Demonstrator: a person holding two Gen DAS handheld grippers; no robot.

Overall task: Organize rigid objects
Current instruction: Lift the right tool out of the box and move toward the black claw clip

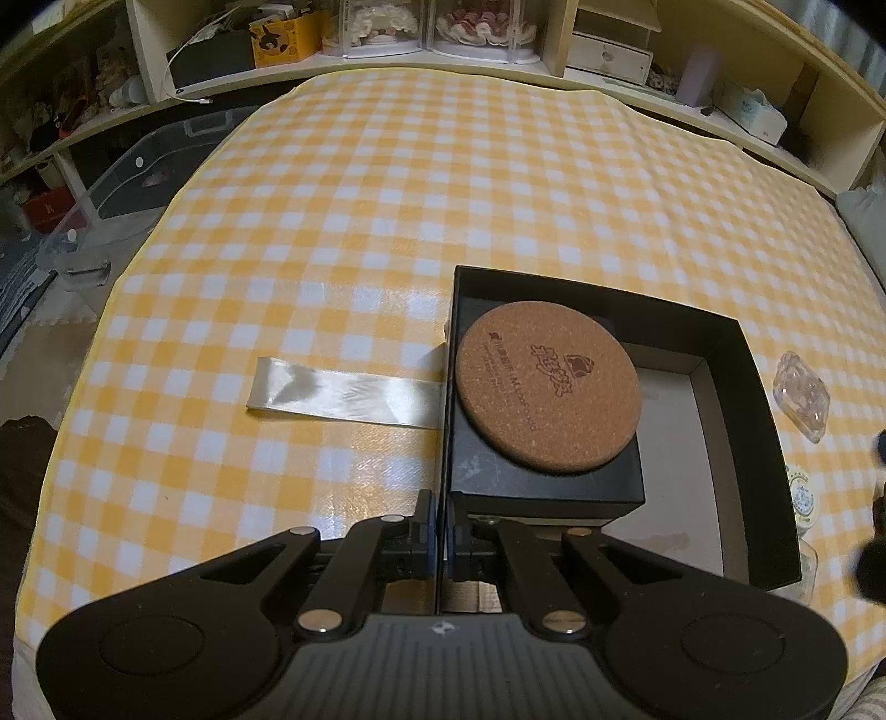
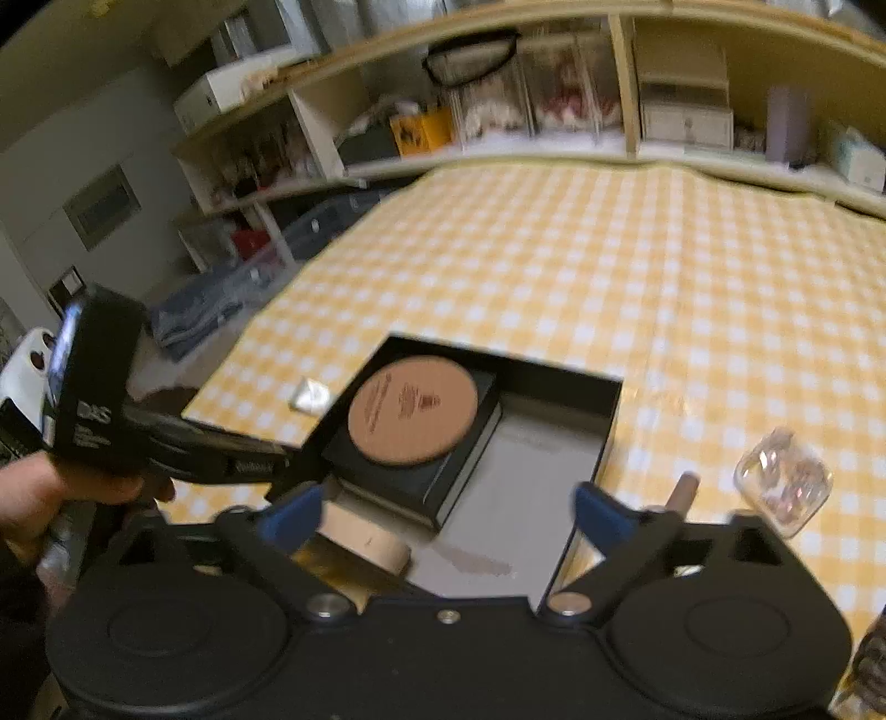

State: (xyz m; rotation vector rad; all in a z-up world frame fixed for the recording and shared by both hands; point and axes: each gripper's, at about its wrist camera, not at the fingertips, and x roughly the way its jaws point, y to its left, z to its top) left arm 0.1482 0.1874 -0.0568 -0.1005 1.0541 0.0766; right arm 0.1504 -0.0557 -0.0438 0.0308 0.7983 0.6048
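Note:
An open black box (image 1: 758,387) lies on the yellow checked tablecloth. Inside it sits a smaller black box (image 1: 498,476) with a round cork coaster (image 1: 548,387) on top. My left gripper (image 1: 441,531) is shut on the big box's left wall, near its front corner. In the right wrist view the same box (image 2: 554,376), coaster (image 2: 412,410) and a beige roll (image 2: 365,540) lie below my right gripper (image 2: 446,512). That gripper stands wide open above the box with nothing between its blue fingertips (image 2: 293,515). A hand holds the left gripper (image 2: 288,462) at the left.
A pale satin ribbon (image 1: 343,393) trails left from the box. A clear plastic case (image 1: 803,399) (image 2: 783,482) lies right of it, beside a small tan cylinder (image 2: 684,490). Cluttered shelves (image 1: 443,33) line the table's far edge.

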